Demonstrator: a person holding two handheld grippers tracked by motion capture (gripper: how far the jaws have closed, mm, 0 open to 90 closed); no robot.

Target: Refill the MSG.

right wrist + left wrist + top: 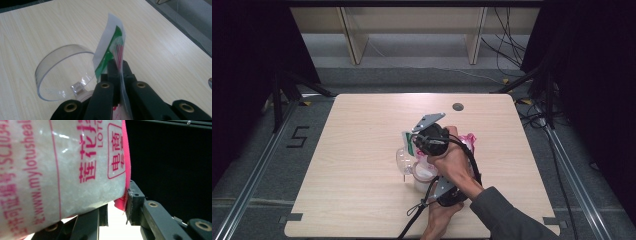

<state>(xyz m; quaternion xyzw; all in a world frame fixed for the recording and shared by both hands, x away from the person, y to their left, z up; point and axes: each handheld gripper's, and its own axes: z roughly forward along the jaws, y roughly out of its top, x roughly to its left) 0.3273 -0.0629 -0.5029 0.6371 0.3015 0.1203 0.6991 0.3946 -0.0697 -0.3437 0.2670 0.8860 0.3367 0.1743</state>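
Left of centre in the high view, a clear plastic container (404, 161) lies on the wooden surface (352, 150), touching the white bag (424, 172) printed in pink. Just to its right, the right tongs (412, 142) reach in from the lower right, crossing above the left tongs (432, 187), which sit near the lower middle of the frame in the person's left hand (439, 217). In the left gripper view, the bag (62, 170) takes up the upper left and centre, with red lettering on a frosted skin over white grains; the left tongs (116, 207) stand partly open with the bag's lower pink edge wedged between the two black jaws, pressed against the right one. In the right gripper view, the clear container (62, 72) shows at the left as a round transparent rim on the surface (162, 50), and in the middle the right tongs (118, 68) are clamped fully together on a thin flap of the bag (111, 42), white with green and pink print, which stands up from between the jaws.
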